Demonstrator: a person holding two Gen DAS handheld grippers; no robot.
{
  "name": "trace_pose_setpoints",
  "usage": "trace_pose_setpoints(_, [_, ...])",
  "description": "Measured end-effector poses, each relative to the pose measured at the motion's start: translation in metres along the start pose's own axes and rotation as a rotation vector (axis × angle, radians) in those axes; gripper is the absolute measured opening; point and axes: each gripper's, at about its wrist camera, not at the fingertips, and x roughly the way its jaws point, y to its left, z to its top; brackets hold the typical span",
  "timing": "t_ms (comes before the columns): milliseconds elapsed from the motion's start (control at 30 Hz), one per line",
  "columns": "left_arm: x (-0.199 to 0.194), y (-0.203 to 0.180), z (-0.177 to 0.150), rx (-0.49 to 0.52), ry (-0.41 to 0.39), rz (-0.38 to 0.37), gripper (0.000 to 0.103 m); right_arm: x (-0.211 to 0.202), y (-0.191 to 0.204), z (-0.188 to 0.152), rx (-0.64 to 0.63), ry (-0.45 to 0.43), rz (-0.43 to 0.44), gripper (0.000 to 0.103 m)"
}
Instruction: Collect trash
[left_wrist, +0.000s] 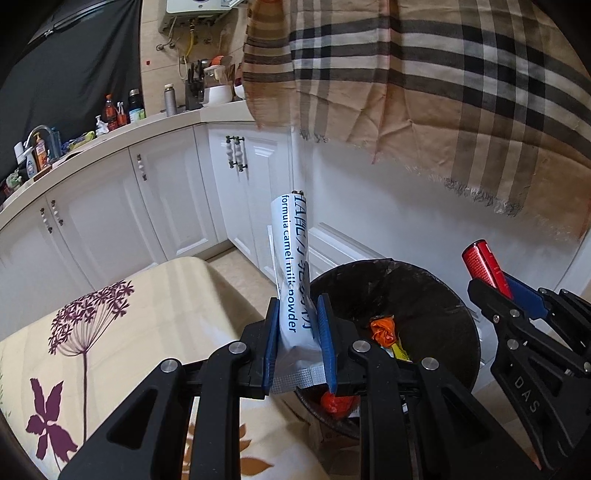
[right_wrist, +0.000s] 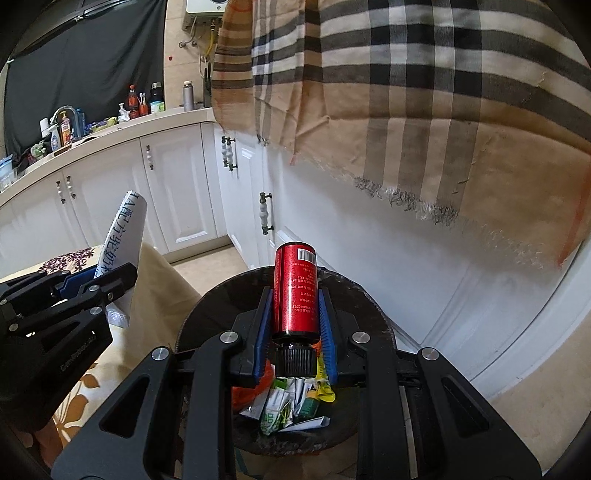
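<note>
Left wrist: left gripper (left_wrist: 297, 328) pinching "formula camel milk powder" sachet (left_wrist: 291, 266); right gripper (right_wrist: 295, 325) clamping red bottle (right_wrist: 295, 291).

Glossy white foil-plastic sachet (left_wrist: 291, 273), crimped silvery seal at its 6 o'clock end. Shiny red metallic-looking bottle (right_wrist: 295, 291) with ribbed matt black plastic cap. Matt black plastic gripper frames with bright metal rivets; ridged blue rubbery pads (left_wrist: 325, 332). Dull, scuffed black bin liner (left_wrist: 424, 295), crumpled glossy wrappers (right_wrist: 291, 406) inside. Smooth, faintly sheeny floral tablecloth (left_wrist: 110, 332) at 8 o'clock. Soft woven plaid cloth (left_wrist: 443, 92), frayed fringe, at 1 o'clock. Satin white painted cabinet doors (left_wrist: 166, 206).
</note>
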Motion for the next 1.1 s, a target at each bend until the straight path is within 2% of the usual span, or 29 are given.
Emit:
trace_pose_setpoints(133, [0.011,-0.005,0.002,0.012,0.014,-0.008,0.024,0.010,-0.004,0.000,0.008,0.011,-0.010,0.023])
trace_pose_setpoints(167, [0.014,-0.006,0.002,0.016,0.021,-0.007,0.034,0.014,-0.004,0.000,0.007,0.020,-0.013,0.026])
trace_pose_setpoints(200, [0.016,-0.007,0.002,0.016,0.026,-0.004,0.045,0.017,-0.005,0.000,0.006,0.028,-0.012,0.034])
trace_pose_setpoints(267, [0.017,-0.006,0.001,0.002,0.021,0.001,0.055,0.022,-0.006,0.000,0.011,0.027,-0.028,0.044])
trace_pose_setpoints(400, [0.016,-0.005,-0.001,-0.008,0.015,0.005,0.062,0.021,-0.006,-0.001,0.015,0.026,-0.034,0.044])
trace_pose_setpoints(633, [0.004,0.003,-0.004,-0.027,-0.002,0.012,0.069,0.011,0.001,-0.006,0.008,0.027,-0.036,0.046])
trace_pose_setpoints(733, [-0.002,0.007,-0.005,-0.031,-0.012,0.015,0.070,0.003,0.004,-0.007,0.004,0.023,-0.040,0.053])
trace_pose_setpoints(967, [-0.027,0.021,-0.009,-0.054,-0.050,0.046,0.075,-0.020,0.011,-0.010,0.004,0.008,-0.033,0.053])
trace_pose_setpoints(1100, [-0.044,0.032,-0.014,-0.078,-0.060,0.058,0.077,-0.034,0.017,-0.011,-0.001,-0.005,-0.028,0.059])
